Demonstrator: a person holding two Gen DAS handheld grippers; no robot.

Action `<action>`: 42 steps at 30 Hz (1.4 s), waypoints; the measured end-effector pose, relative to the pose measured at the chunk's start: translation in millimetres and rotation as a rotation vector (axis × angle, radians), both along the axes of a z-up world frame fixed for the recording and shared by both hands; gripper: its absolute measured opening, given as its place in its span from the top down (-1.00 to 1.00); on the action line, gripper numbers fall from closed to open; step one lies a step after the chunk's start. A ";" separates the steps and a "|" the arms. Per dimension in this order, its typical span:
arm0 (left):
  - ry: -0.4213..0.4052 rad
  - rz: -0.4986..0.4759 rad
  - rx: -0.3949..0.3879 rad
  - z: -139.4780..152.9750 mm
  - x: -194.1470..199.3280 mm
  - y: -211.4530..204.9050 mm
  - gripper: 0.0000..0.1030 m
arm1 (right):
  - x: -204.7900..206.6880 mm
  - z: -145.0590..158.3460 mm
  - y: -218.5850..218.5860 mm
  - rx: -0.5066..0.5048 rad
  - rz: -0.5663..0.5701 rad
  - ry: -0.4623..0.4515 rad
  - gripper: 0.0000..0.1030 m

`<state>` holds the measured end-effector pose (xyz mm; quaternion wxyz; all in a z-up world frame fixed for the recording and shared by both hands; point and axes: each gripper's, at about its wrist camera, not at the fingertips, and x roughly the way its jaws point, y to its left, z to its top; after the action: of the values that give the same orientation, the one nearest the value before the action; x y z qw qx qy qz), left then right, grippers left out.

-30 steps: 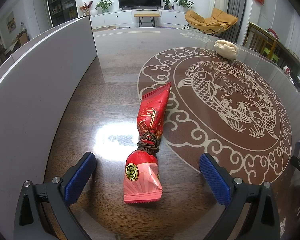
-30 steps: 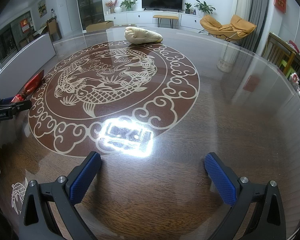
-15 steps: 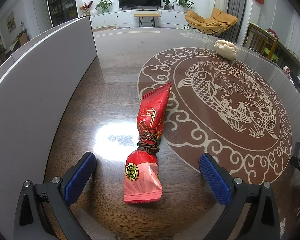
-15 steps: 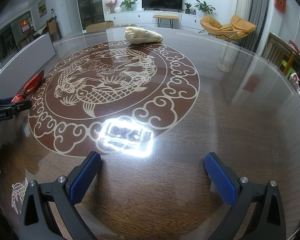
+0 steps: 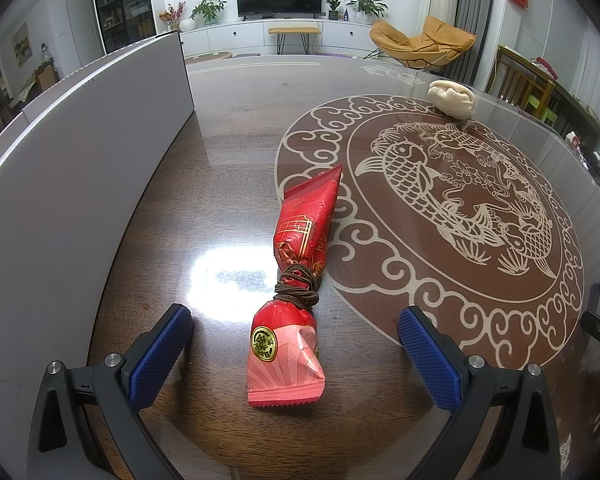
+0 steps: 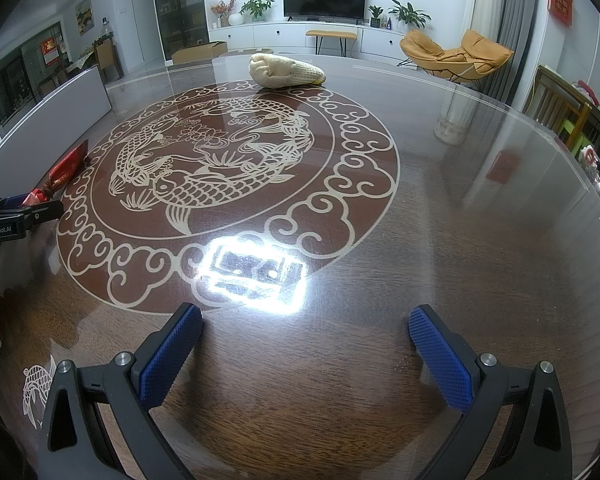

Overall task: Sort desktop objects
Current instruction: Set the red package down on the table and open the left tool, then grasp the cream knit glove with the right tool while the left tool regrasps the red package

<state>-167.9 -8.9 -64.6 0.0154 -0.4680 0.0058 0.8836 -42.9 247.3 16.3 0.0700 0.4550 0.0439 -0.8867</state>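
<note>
A: What is seen at the far left of the table?

B: A tall grey-white panel point(image 5: 80, 152) is stood on edge along the left side of the wooden table point(image 5: 228, 184). It may well be the wall of a box meant for the sorted items, though its inside is not shown.

A: And just right of it?

B: The left gripper point(image 5: 296, 340) is held low over the table with its blue pads point(image 5: 160, 352) spread wide. Between them, touching neither, a red snack packet point(image 5: 300, 264) is laid lengthwise, its pink end nearest the camera and a brown cord point(image 5: 298, 288) wound round its middle. The jaws are probably kept this wide so that the packet can be straddled before anything is closed.

A: Is it gripped yet?

B: No. Nothing is pinched; the packet is left flat on the wood, partly over the edge of the fish medallion point(image 5: 452, 200).

A: Further right?

B: A cream cloth bundle point(image 6: 286, 70) is left at the far rim of the medallion, well apart from both tools. The right gripper point(image 6: 306, 348) is held over bare wood, its fingers likewise parted and nothing between them. It is likely kept aside while the packet is dealt with first.
</note>
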 end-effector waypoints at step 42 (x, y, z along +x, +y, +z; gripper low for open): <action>0.001 0.000 0.002 -0.5 -0.3 0.3 -1.00 | -288.9 11.6 -39.4 -0.446 -0.387 -0.160 -0.72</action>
<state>-168.3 -8.6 -65.1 0.0160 -0.4674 0.0050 0.8839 -331.8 208.0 27.9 0.0013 0.4967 -0.2450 -0.8326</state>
